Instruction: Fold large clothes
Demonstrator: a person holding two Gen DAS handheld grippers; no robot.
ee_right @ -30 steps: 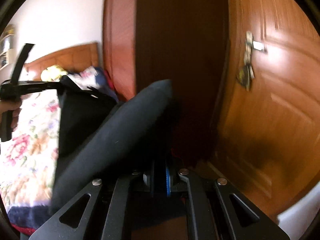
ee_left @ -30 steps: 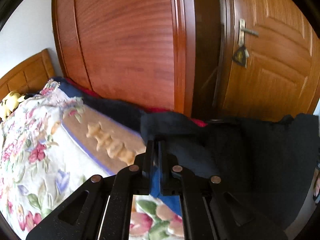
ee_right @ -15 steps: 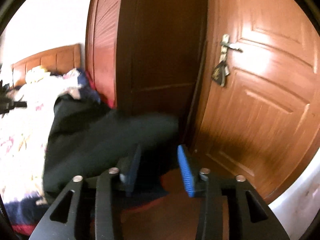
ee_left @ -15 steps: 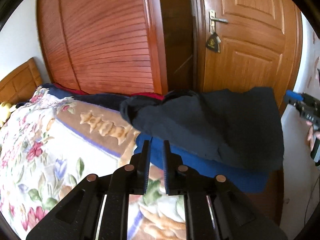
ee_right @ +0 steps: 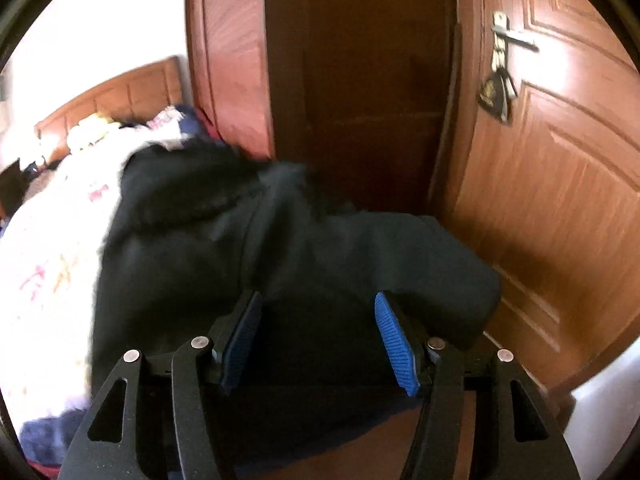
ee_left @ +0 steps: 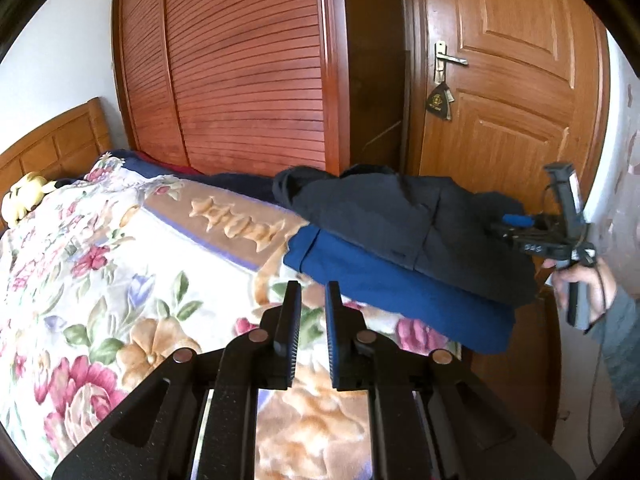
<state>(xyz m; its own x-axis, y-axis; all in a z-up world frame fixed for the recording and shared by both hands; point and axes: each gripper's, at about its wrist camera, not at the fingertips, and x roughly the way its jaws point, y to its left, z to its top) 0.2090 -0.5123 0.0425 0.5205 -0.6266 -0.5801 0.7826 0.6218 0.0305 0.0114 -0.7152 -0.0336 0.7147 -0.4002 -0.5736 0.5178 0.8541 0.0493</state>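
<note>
Lying across the far corner of the bed (ee_left: pixel 120 264), the dark garment (ee_left: pixel 400 220) rests on top of a folded blue garment (ee_left: pixel 392 292); both reach the mattress edge nearest the door (ee_left: pixel 516 92), and the dark one hangs slightly past it. Between that edge and the door only a narrow strip of floor shows, while the floral bedspread stretches open and unoccupied toward the headboard (ee_left: pixel 52 144).

Two garments are visible, one dark and one blue. Two grippers are in play. The left gripper (ee_left: pixel 313 300) hovers over the bedspread just short of the blue garment, its fingers a small gap apart and holding nothing. The right gripper (ee_right: pixel 316 320) is spread wide over the dark garment (ee_right: pixel 280 260), its blue pads (ee_right: pixel 394 340) clear of any pinch.

The left wrist view shows the blue garment underneath, the slatted wardrobe (ee_left: pixel 240 68), a yellow plush toy (ee_left: pixel 26 196) by the headboard, and the right gripper (ee_left: pixel 520 224) held in the person's right hand (ee_left: pixel 580 284) at the bed's corner. The right wrist view is blurred, shows mostly the dark garment's bulk, and hides the blue one. Both views catch the door handle (ee_right: pixel 512 38) with a tag hanging from it.
</note>
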